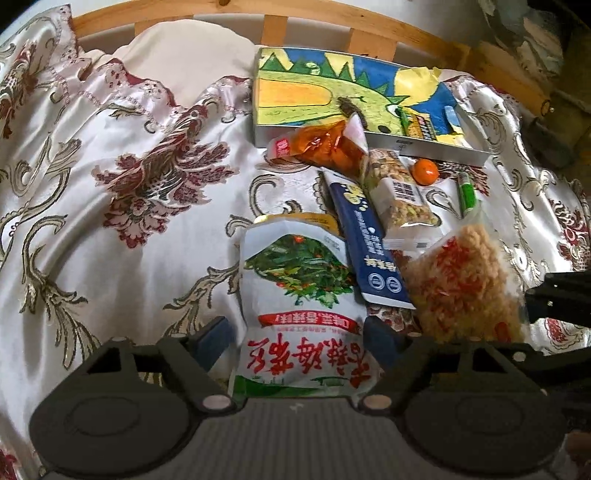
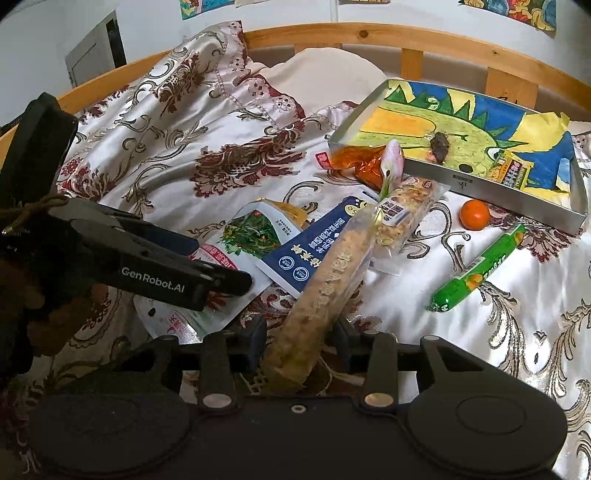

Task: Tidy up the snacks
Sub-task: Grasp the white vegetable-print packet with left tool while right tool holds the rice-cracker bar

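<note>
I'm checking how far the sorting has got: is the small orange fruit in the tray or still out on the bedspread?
Out. The orange fruit lies on the bedspread just in front of the tray, outside its near wall.

A wooden-railed bed carries a glossy white satin spread with maroon floral patterns. Directly on it lie a shallow grey tray lined with a dinosaur drawing, a small orange fruit, a green wrapped sausage and a dark blue snack packet.
</note>
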Motion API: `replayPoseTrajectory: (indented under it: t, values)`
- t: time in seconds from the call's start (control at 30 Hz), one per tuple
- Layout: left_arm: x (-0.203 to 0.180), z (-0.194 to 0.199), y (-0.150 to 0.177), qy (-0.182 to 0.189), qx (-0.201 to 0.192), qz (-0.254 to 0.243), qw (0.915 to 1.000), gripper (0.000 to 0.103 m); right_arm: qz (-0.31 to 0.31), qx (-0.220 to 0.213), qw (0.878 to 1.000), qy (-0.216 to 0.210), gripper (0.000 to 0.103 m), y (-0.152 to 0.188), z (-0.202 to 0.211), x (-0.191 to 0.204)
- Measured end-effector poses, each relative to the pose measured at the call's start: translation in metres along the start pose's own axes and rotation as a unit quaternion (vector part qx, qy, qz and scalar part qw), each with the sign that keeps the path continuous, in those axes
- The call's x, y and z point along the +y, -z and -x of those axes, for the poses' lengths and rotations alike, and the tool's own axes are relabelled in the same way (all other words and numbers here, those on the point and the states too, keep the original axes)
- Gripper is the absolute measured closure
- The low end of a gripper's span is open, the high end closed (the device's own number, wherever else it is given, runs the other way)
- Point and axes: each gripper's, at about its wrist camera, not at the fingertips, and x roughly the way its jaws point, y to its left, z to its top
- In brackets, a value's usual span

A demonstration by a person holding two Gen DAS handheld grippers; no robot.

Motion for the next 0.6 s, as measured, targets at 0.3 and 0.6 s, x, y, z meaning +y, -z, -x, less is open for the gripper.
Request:
replayPoseTrajectory:
  t: [0.3,0.6]
  values:
    - [-0.010,0.001,0.001,-0.021,0.001,-0.023,0.9995,0.027,-0.003,0.001,1.000,0.003,0.061,0.002,0.001,-0.001]
    - [-0.040,0.010,0.005,-0.084,-0.015,-0.097,0.9916,0.033,-0.008,0.001,1.000,0.004,0.061,0.003,0.002,-0.002]
